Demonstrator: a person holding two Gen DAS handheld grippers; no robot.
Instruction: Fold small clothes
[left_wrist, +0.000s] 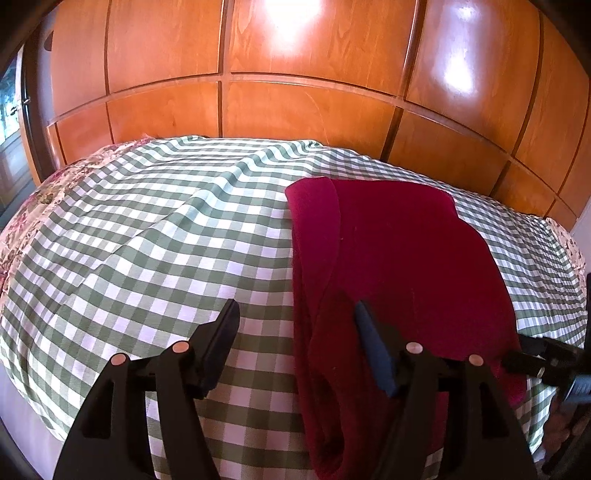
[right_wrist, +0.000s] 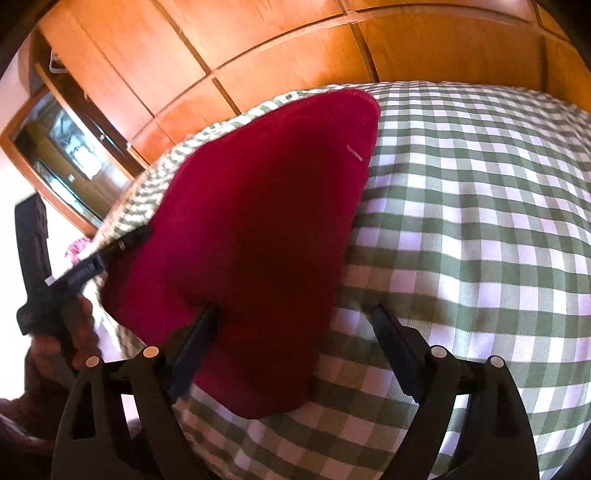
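A dark red garment lies folded on the green-and-white checked bedcover, with a narrower folded strip along its left side. My left gripper is open low over its near left edge. One finger is over the red cloth, the other over the checks, and the pads press on nothing. In the right wrist view the same garment runs away towards the upper left. My right gripper is open across its near right edge, the left finger over the cloth and the right finger over the bedcover.
Orange wooden wardrobe panels stand right behind the bed. Floral bedding shows past the checked cover's left edge. A framed glass door is at the far left. A person's hand holds the left tool's black handle.
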